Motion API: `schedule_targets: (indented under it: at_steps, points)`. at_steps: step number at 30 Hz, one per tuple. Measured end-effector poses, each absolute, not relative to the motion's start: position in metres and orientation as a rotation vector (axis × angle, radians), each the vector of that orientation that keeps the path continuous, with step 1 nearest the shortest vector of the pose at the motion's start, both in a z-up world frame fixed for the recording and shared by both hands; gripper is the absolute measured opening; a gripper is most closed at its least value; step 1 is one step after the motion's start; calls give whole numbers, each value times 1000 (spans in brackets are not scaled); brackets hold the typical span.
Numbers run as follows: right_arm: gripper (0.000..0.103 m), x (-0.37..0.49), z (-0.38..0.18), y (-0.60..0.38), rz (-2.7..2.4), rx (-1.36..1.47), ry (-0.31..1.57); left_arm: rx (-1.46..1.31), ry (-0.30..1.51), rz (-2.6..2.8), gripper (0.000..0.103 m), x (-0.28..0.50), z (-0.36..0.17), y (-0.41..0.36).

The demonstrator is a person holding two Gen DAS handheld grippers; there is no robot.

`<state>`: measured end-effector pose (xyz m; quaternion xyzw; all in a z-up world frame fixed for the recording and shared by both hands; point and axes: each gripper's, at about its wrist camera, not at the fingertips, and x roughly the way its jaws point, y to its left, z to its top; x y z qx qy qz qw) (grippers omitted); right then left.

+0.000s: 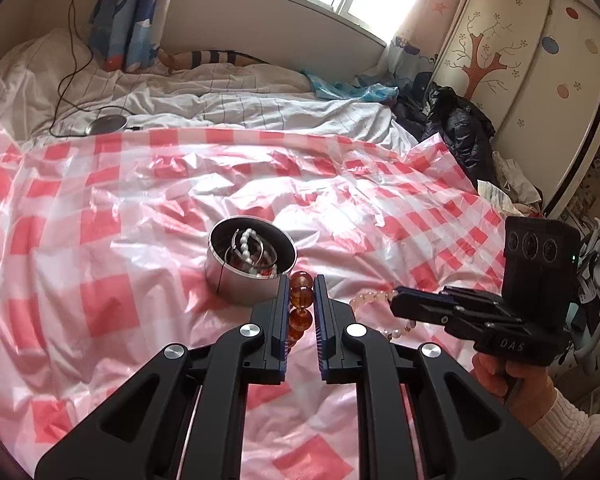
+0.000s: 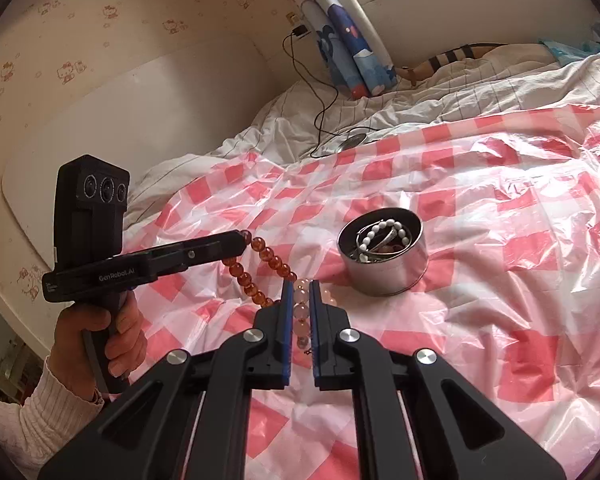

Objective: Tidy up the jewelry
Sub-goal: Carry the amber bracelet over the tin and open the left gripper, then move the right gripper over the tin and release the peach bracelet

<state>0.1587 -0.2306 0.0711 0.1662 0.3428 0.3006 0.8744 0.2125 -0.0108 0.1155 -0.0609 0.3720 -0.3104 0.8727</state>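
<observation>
My left gripper (image 1: 302, 280) is shut on an amber bead bracelet (image 1: 300, 308), which hangs lifted above the sheet between its pads. In the right wrist view the same left gripper (image 2: 242, 238) comes in from the left with the amber bracelet (image 2: 260, 268) dangling in a loop. My right gripper (image 2: 300, 286) is shut on a pale pink bead bracelet (image 2: 302, 312); it also shows in the left wrist view as the right gripper (image 1: 396, 298) holding the pink bracelet (image 1: 370, 300). A round metal tin (image 1: 236, 280) (image 2: 396, 276) stands just beyond both grippers, holding a white pearl bracelet (image 2: 380, 230) and other pieces.
A crinkled red-and-white checked plastic sheet (image 1: 140, 208) covers the bed. Behind it lie a white duvet (image 1: 220, 104), a black cable with a round metal disc (image 1: 106, 124), and a dark jacket (image 1: 460, 128) by the wardrobe (image 1: 532, 60). A hand and a knitted sleeve (image 2: 40, 412) hold the left gripper's handle.
</observation>
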Motion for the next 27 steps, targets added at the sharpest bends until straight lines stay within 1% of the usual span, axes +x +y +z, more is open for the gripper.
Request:
schedule_targets:
  at_steps: [4,7,9,11,14,16,18,19,20,22,27]
  points:
    - [8,167,74,-247,592,381,709,-127,772,-677,10,242,128,-37]
    - [8,174,75,-257,577,412,698,-165,778,-693,10,267,122,-49]
    - [8,179,76,-262,572,423,691,-198,793,-671,10,287,108,-50]
    - [8,184,75,-265,566,429,691,-198,853,-622,10,311,83,-53]
    - [8,194,72,-266,555,443,703,-91,979,-466,11,336,41,-54]
    - [8,204,71,-263,554,449,707,-77,978,-446,11,335,36,-46]
    - [8,214,72,-259,561,454,707,-68,938,-449,15,325,46,-39]
    - [8,220,72,-256,563,456,708,-76,922,-454,20,321,51,-34]
    - [8,226,71,-252,566,461,710,-82,907,-453,28,316,57,-29]
    - [8,239,69,-246,575,480,716,-91,869,-450,37,304,69,-19]
    - [8,271,55,-224,546,493,742,-80,834,-441,46,274,82,3]
